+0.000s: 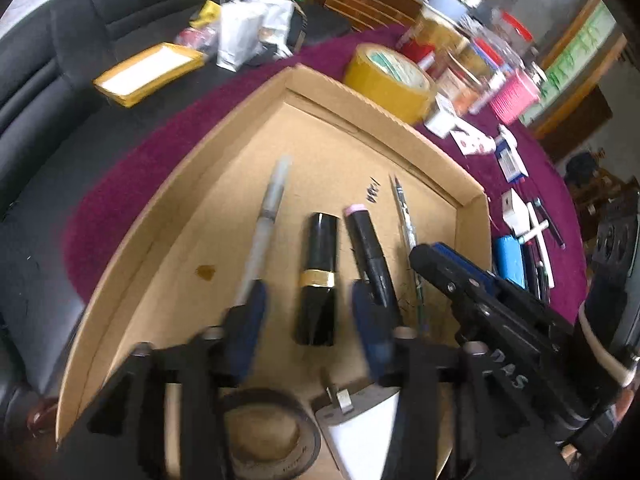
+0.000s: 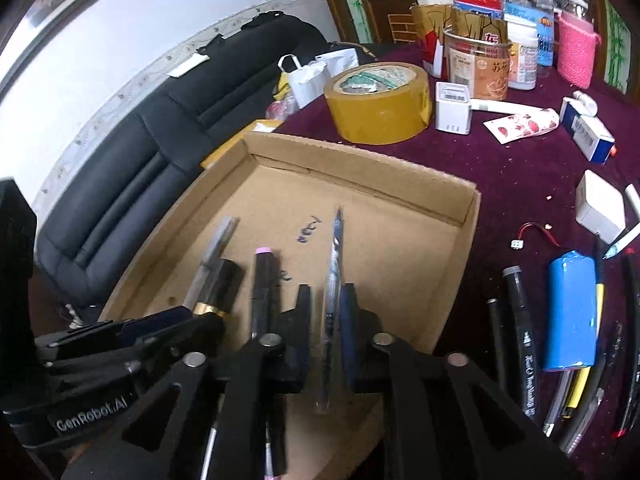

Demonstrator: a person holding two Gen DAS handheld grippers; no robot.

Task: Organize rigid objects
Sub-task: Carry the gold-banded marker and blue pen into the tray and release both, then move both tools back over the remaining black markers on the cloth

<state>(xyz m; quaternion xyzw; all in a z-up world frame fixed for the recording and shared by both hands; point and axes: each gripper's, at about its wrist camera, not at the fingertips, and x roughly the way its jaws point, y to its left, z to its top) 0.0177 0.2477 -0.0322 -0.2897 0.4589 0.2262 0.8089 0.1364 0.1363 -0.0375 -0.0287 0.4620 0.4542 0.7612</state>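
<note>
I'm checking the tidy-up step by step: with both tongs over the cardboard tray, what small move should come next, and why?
Probably lift the left tongs straight up and away. The black and gold tube lies flat in the cardboard tray, in line with the clear pen and pink-capped marker, and the pads stand clear of its sides.

The tray (image 2: 472, 216) floor is bare toward its far corner and left wall. Pens (image 1: 268, 216) and a black tube (image 1: 318, 276) crowd its near half. Beyond the far wall a tape roll (image 2: 380, 104) blocks; right of the tray, a blue pack (image 2: 570, 308) and markers (image 2: 520, 332) fill the surface.
</note>
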